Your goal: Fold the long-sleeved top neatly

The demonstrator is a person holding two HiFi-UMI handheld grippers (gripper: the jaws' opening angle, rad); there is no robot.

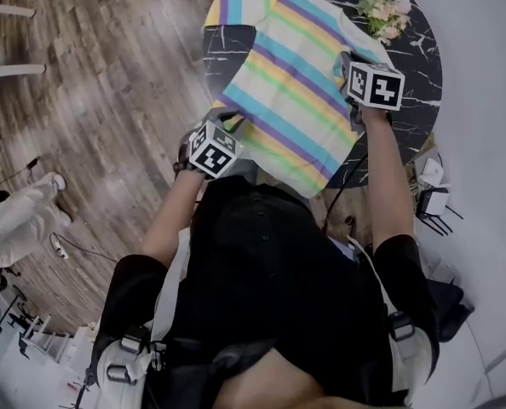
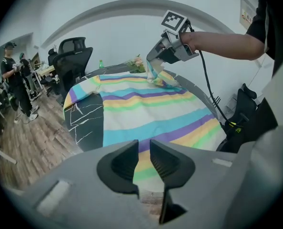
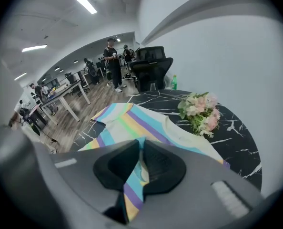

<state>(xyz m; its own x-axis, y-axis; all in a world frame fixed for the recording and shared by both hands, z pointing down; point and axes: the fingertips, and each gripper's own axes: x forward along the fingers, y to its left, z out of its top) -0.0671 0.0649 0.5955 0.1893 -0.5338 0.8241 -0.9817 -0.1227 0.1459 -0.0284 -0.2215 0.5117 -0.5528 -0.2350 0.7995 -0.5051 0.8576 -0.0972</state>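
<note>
**A:** Lying where, the striped long-sleeved top?

**B:** Spreading across the round black marble table, with the lower hem hanging over the near edge toward the person in the black shirt. Reaching the table's far-left rim with one sleeve.

**A:** Left gripper: gripping or gaping?

**B:** Standing narrow and pinching the hem at the near left corner. Showing yellow, green and white stripes through the slit between the pads.

**A:** And the right gripper?

**B:** Clamping tight on a fold of the same top at its right edge, with a strip of purple, yellow and blue cloth hanging down out of the pads. In the left gripper view, lifting that fold a little off the marble, arm stretching in from the right.

**A:** Sitting nearby?

**B:** A pink-and-white flower bouquet, resting on the table just beyond the collar end of the top and near the right gripper, though not touching it.

**A:** Beyond the table?

**B:** A black office chair standing at the far side. Several people standing farther back on the wood-plank floor — too small for detail.
</note>
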